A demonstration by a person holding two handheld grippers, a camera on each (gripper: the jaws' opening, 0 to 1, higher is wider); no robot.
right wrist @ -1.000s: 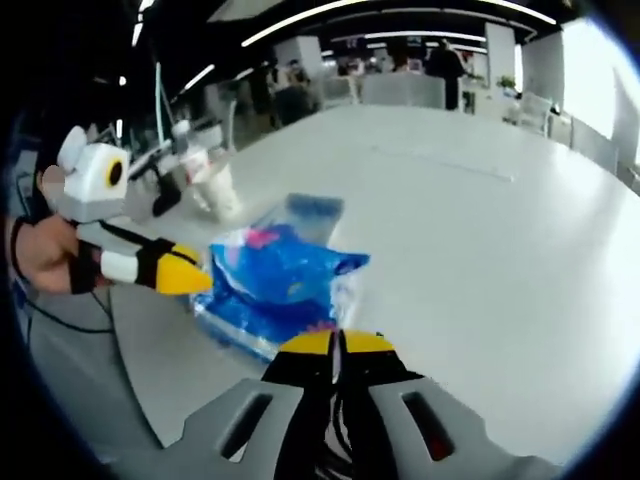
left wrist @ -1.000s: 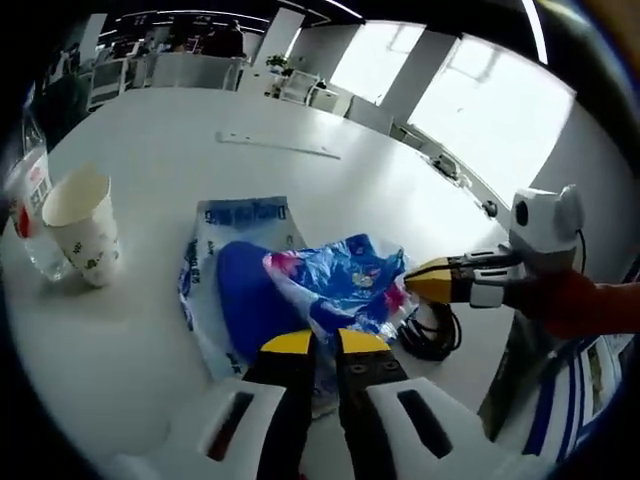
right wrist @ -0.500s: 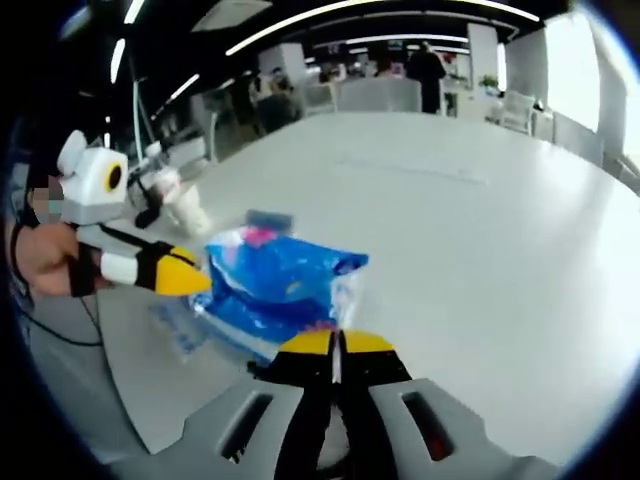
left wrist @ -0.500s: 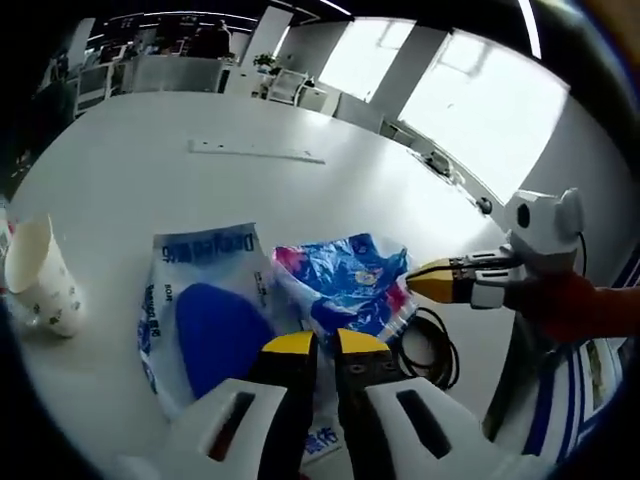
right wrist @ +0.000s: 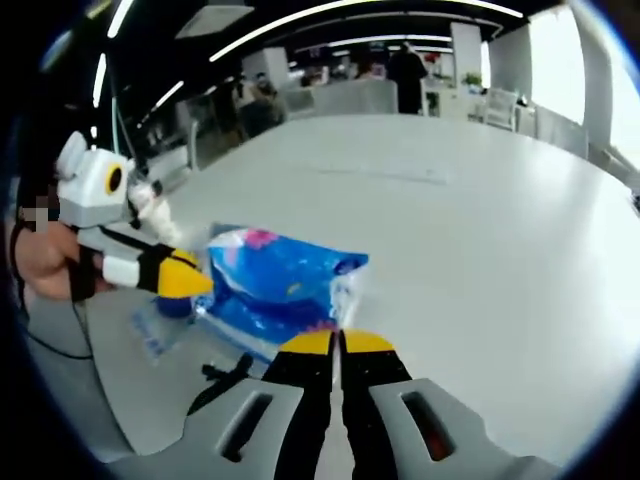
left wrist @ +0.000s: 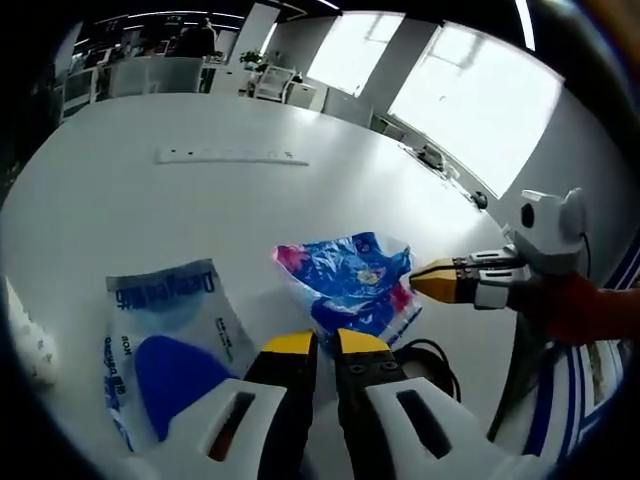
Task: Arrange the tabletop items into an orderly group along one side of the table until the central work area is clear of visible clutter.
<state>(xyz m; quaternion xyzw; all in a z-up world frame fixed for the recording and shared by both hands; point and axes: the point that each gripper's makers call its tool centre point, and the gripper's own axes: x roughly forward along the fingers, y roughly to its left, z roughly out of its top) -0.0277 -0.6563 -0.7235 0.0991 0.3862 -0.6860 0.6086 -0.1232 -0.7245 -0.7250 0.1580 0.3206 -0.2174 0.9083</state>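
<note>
Lying just beyond the yellow-tipped fingers [left wrist: 317, 343] of the left gripper [left wrist: 317, 345], a crumpled blue bag with pink patches [left wrist: 348, 282] is seen on the white bench [left wrist: 150, 215]. The fingers are brought together with barely a slit between them, and nothing is held between the tips. To their left a flat clear-and-blue packet [left wrist: 170, 345] is laid on the bench, apart from the crumpled bag; blue lettering runs along its upper edge but cannot be read with certainty. To the right of the fingers a loop of black cable [left wrist: 432, 358] is seen, partly behind the gripper body. Far ahead, well apart from everything, a long pale strip [left wrist: 222, 156] lies across the bench.

From the right, the right gripper [left wrist: 437, 280] reaches in, its yellow tips pressed shut at the bag's edge; whether the film is pinched cannot be told.

In the right gripper view the same bag [right wrist: 275, 285] is seen directly ahead of the closed fingers [right wrist: 338, 343], with the left gripper [right wrist: 180, 278] at its left edge. Black cable [right wrist: 225, 380] lies left of the fingers. A paper cup [right wrist: 158, 215] stands farther off, behind the left gripper.
</note>
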